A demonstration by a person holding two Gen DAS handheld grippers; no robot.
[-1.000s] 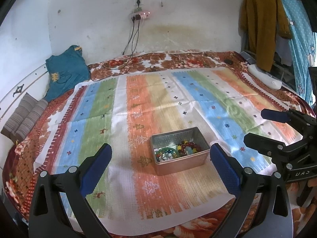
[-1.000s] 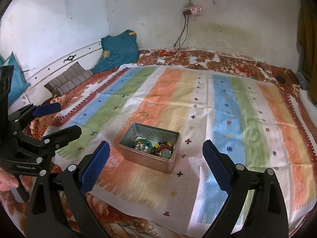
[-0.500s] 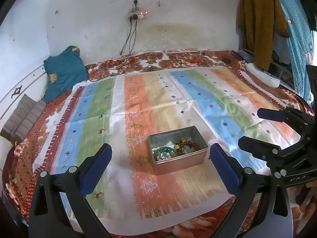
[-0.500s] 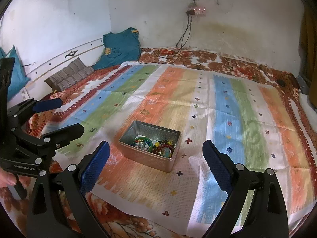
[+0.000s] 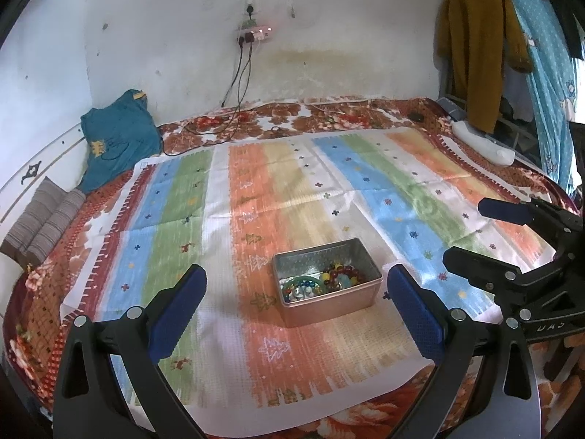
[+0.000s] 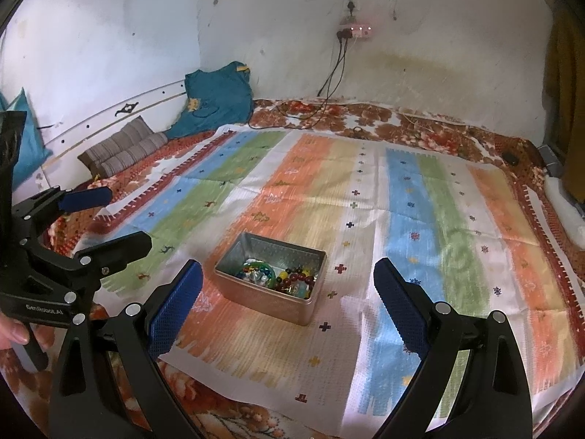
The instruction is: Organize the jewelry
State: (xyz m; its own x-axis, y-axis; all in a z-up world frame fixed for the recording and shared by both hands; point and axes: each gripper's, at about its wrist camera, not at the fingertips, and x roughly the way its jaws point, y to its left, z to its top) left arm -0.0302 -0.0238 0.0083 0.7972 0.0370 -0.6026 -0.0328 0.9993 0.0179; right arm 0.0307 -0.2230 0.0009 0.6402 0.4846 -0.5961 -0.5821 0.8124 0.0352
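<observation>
- Fingers: left gripper point(image 5: 294, 305) has its blue-padded fingers point(image 5: 179, 305) spread wide, nothing between them. Right gripper point(image 6: 289, 303) likewise, pads point(image 6: 398, 305) far apart and holding nothing.
- Both grippers hover above the near edge of the striped cloth point(image 5: 329, 190), clear of the tin.
- In the left wrist view the right gripper point(image 5: 475, 234) shows at the right edge, fingers apart. In the right wrist view the left gripper point(image 6: 109, 219) shows at the left edge, also apart, a bare thumb beneath it.
- Metal tin point(image 5: 331, 301): rectangular, lidless, sitting on the orange stripe of the cloth, toward its near edge. It lies ahead of both grippers, between their spread fingers in each view.
- Jewelry point(image 5: 321, 281) lies inside the tin: green bangles point(image 6: 257, 269) on one side, red and yellow beads point(image 6: 296, 280) touching them on the other.
- Cloth covers a floral bedspread point(image 5: 329, 113).
- Teal garment point(image 5: 117, 135) against the wall; striped cushions point(image 6: 124, 146) beside it.
- Cables point(image 5: 237, 84) hang from a wall socket.
</observation>
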